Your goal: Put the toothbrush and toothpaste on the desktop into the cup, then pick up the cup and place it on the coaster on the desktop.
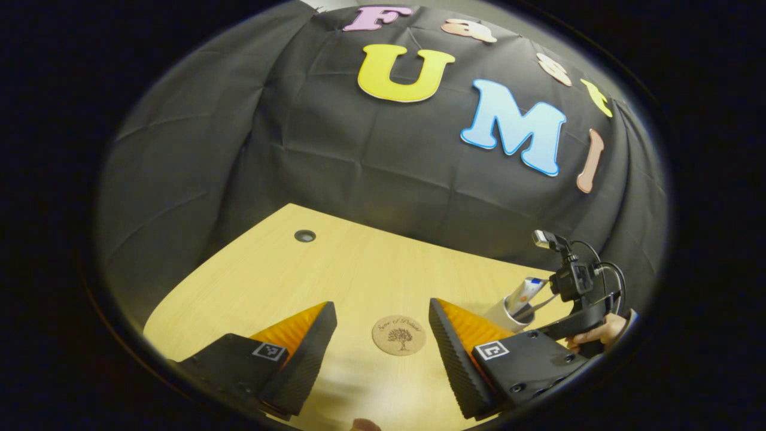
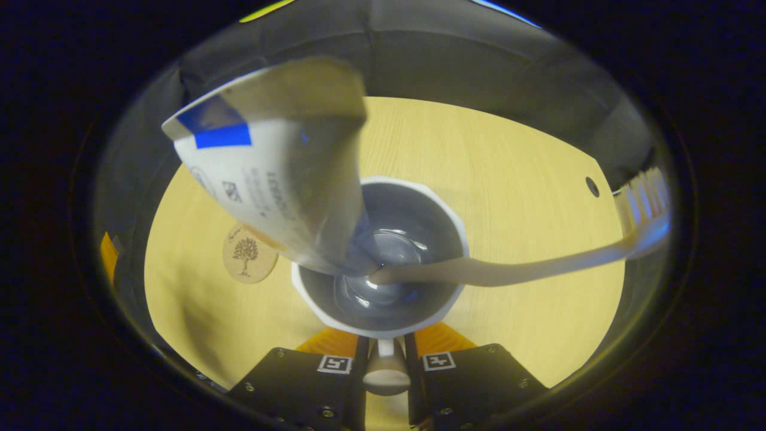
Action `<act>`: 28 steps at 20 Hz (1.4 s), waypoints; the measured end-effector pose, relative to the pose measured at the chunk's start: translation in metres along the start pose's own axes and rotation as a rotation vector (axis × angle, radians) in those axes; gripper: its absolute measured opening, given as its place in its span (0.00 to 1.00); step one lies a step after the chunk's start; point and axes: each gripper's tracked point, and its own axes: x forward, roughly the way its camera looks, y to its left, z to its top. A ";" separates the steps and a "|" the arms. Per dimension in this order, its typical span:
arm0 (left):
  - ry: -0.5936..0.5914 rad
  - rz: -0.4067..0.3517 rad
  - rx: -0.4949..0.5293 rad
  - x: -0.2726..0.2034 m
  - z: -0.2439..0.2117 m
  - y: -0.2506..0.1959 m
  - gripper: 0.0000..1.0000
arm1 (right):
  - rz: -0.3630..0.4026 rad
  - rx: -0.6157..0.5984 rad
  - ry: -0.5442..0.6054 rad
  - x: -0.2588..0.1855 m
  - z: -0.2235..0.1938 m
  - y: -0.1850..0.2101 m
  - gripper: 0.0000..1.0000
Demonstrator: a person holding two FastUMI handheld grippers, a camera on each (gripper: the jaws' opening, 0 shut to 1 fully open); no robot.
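Note:
In the right gripper view I look down into a white cup (image 2: pixel 317 302) with a grey inside. A white and blue toothpaste tube (image 2: pixel 269 173) leans out of it to the left. A pale toothbrush (image 2: pixel 538 266) leans out to the right, bristles up. My right gripper (image 2: pixel 386 350) is shut on the cup's handle (image 2: pixel 386 374). The round cork coaster (image 2: pixel 248 251) lies to the cup's left. In the left gripper view, my left gripper (image 1: pixel 381 305) stands open above the desk, with the coaster (image 1: pixel 398 335) between its fingers. The cup (image 1: pixel 507 314) stands to the right of the coaster.
The wooden desk (image 1: pixel 359 269) has a round cable hole (image 1: pixel 304 235) near its far left corner, also seen as a hole (image 2: pixel 592 186) in the right gripper view. A hand (image 1: pixel 601 332) holds the right gripper's handle, under its camera mount (image 1: pixel 574 281). Black cloth walls stand behind the desk.

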 end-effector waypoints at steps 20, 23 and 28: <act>-0.028 0.085 -0.043 -0.055 0.011 0.110 0.98 | 0.062 -0.176 0.012 0.010 0.025 0.134 0.28; -0.028 0.095 -0.057 -0.057 0.010 0.117 0.99 | 0.078 -0.193 0.025 0.023 0.027 0.150 0.28; -0.026 0.101 -0.065 -0.063 0.009 0.122 0.99 | 0.071 -0.222 0.037 0.040 0.030 0.166 0.27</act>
